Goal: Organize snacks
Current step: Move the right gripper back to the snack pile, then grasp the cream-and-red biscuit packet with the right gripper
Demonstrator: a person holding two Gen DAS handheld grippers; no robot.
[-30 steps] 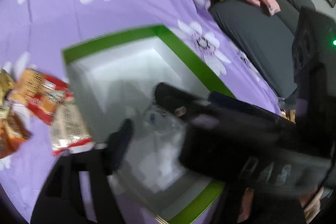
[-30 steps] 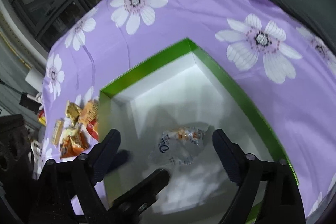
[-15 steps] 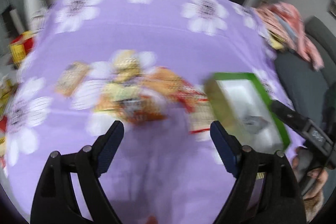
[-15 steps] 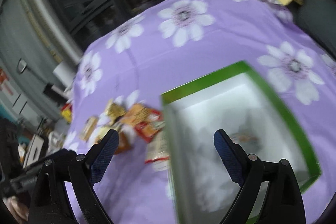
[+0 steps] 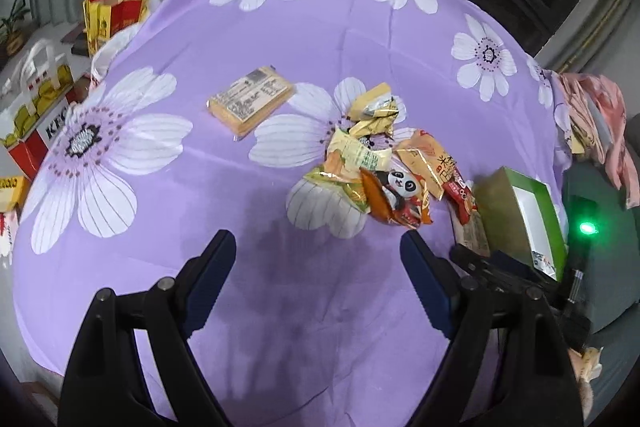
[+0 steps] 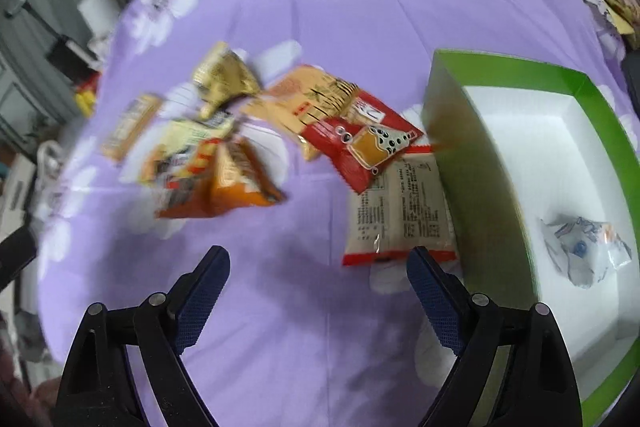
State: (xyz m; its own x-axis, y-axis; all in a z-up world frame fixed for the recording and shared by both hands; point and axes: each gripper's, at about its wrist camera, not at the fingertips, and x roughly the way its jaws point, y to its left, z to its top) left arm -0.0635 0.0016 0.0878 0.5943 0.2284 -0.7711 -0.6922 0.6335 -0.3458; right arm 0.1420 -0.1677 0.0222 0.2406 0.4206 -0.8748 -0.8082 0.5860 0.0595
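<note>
A green-rimmed white box (image 6: 516,71) stands on the purple flowered cloth, with one clear-wrapped snack (image 6: 584,251) inside; the box also shows in the left wrist view (image 5: 516,215). A pile of snack packets (image 5: 380,163) lies left of the box, among them a panda packet (image 5: 400,191), a red packet (image 6: 360,143) and a white-backed packet (image 6: 400,211) against the box wall. A flat yellow pack (image 5: 250,99) lies apart. My left gripper (image 5: 318,267) is open and empty, short of the pile. My right gripper (image 6: 318,287) is open and empty, near the white-backed packet.
Red and yellow paper bags and boxes (image 5: 44,95) stand off the table's left edge. Folded pink clothes (image 5: 596,123) lie at the far right above a dark sofa. The right gripper's body (image 5: 520,275) shows low right in the left wrist view.
Both grippers have pulled back from over the box and swung left toward the snack pile. The clear-wrapped snack stays in the box.
</note>
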